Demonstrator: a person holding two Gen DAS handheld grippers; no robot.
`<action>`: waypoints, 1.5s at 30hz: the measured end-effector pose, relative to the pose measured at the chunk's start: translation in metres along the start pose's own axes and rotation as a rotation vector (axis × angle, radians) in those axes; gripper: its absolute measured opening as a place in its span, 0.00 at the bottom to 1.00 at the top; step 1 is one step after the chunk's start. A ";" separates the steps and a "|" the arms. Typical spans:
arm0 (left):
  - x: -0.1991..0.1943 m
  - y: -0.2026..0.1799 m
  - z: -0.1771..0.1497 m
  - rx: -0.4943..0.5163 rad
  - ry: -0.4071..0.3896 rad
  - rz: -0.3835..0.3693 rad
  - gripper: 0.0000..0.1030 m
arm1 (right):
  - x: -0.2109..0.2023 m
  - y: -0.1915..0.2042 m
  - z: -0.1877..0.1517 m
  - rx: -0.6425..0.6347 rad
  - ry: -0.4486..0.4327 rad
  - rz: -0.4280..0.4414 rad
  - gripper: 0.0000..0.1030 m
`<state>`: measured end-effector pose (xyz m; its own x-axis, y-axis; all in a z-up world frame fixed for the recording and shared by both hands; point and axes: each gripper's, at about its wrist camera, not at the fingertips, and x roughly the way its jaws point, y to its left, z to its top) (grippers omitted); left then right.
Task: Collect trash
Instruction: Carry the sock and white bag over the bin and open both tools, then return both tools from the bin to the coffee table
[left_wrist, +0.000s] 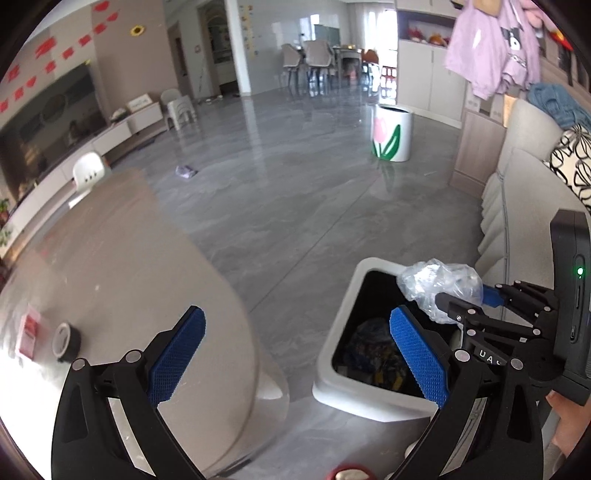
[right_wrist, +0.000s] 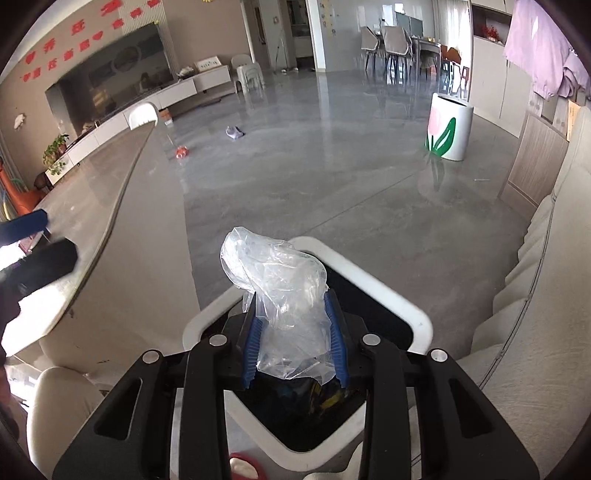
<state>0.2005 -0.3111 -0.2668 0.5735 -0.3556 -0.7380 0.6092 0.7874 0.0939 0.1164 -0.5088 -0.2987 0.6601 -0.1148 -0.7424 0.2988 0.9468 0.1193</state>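
Observation:
A crumpled clear plastic bag (right_wrist: 280, 295) stands between the blue pads of my right gripper (right_wrist: 290, 301), which is shut on it with both pads touching its sides. The bag hangs right over a white-rimmed trash bin (right_wrist: 406, 295) with a black liner, which has dark, colourful wrappers at the bottom. In the left wrist view the same bag (left_wrist: 436, 288) sits over the bin's far corner (left_wrist: 332, 354). My left gripper (left_wrist: 295, 317) is open wide with nothing between its pads, hovering between the table edge and the bin.
A grey table (left_wrist: 129, 258) at the left carries a tape roll (left_wrist: 66, 341) and a pink packet (left_wrist: 27, 332). A beige sofa (right_wrist: 535, 314) runs along the right. On the floor lie a purple scrap (right_wrist: 234, 132) and a red item (right_wrist: 181, 152). A white tulip-painted container (right_wrist: 448, 127) stands farther off.

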 end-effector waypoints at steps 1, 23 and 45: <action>0.000 0.003 -0.001 -0.011 0.001 0.000 0.95 | 0.002 0.001 0.001 -0.011 0.013 0.005 0.54; -0.032 0.065 -0.012 -0.140 -0.074 0.039 0.95 | -0.051 0.075 0.043 -0.232 -0.147 0.024 0.96; -0.116 0.236 -0.054 -0.358 -0.168 0.248 0.95 | -0.062 0.260 0.076 -0.449 -0.233 0.286 0.96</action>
<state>0.2482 -0.0563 -0.1950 0.7769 -0.1878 -0.6009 0.2316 0.9728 -0.0047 0.2058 -0.2788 -0.1715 0.8210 0.1491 -0.5511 -0.2014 0.9789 -0.0352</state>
